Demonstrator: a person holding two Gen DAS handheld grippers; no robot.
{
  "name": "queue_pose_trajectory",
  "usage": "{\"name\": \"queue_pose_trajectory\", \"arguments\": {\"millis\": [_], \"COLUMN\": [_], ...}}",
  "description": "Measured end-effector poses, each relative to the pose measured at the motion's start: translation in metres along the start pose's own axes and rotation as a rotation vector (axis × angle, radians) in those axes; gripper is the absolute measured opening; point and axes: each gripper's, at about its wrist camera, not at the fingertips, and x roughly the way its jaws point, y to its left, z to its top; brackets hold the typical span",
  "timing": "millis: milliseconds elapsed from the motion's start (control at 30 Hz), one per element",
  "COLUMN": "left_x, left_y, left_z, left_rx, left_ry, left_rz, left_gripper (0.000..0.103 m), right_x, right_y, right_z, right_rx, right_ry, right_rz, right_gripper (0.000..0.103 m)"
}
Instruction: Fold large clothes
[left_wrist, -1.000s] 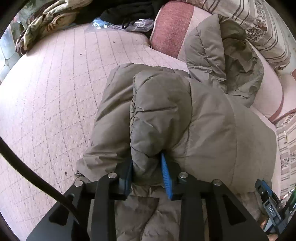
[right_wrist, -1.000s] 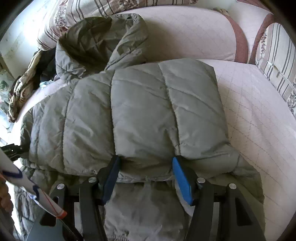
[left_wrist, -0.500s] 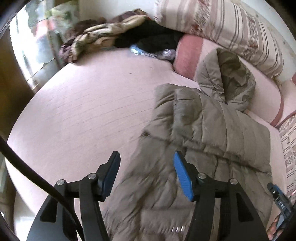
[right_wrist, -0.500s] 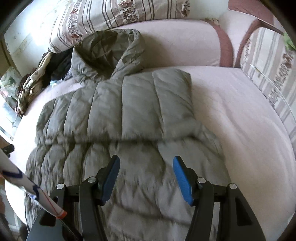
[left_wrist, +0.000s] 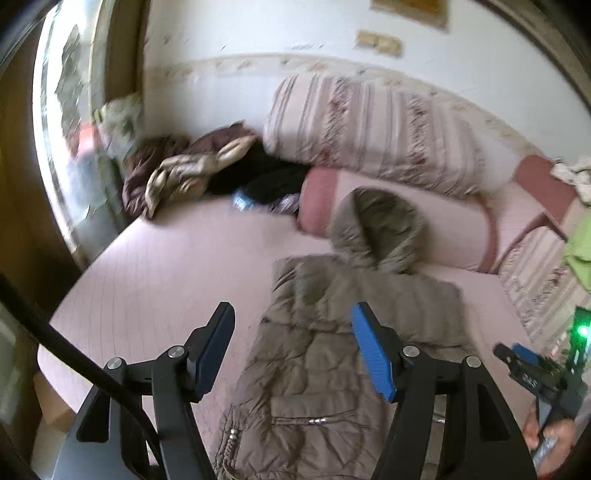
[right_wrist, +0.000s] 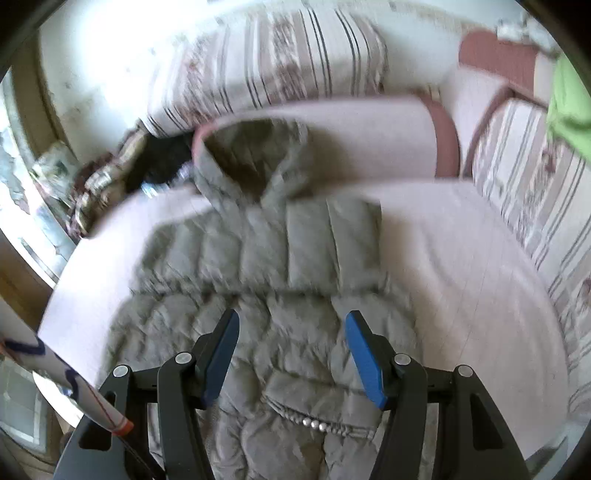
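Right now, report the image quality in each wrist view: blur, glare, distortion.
Left wrist view: motion smear on the striped cushion and puffer jacket, window blown out at left, fisheye bending the edges; left gripper sharp and open. Right wrist view: heavier smear across the jacket, washed-out wall top left; right gripper sharp and open.
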Motion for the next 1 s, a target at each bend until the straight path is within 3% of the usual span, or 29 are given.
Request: {"name": "queue_pose_trajectory", "arguments": {"millis": [67,133,200,333,500,700,1000], "left_x": [-0.022,-0.044,-0.056,-0.042,0.03,0.116,0.219], "left_y": [-0.006,-0.012,-0.018,-0.024,-0.02,0.004,0.029], "left_z": [0.012,0.022,0.025,0.013,-0.015,-0.038,-0.063], "left_rx": [0.005,0.033,0.062,0.089,0.111,0.081,0.016], "left_ry": [-0.045,-0.095,-0.144,-0.177,-0.03,0.092,0.194], "left_rz": [-0.03,-0.052,-0.059,-0.006,0.065,0.149,0.157], "left_gripper": [0.066,0.078,0.082,0.085,0.085,0.085,0.085], "right_x": [-0.023,-0.042,-0.054,-0.053,-0.019,0.041,0.167], "right_y": [0.004,0.007,0.008,0.011,0.022,0.036,0.085], "right_z": [0.016,0.031,0.043,0.054,0.049,0.056,0.088], "right_rx": [-0.009,-0.006,0.006,0.025,0.008,-0.005,-0.083], "right_ry": [-0.057,-0.106,-0.135,-0.123,-0.055,0.015,0.106], "right_rz": [0.004,0.008,0.016,0.041,0.017,-0.005,-0.033], "right_gripper": [0.066,0.07,0.072,0.073,0.073,0.073,0.073]}}
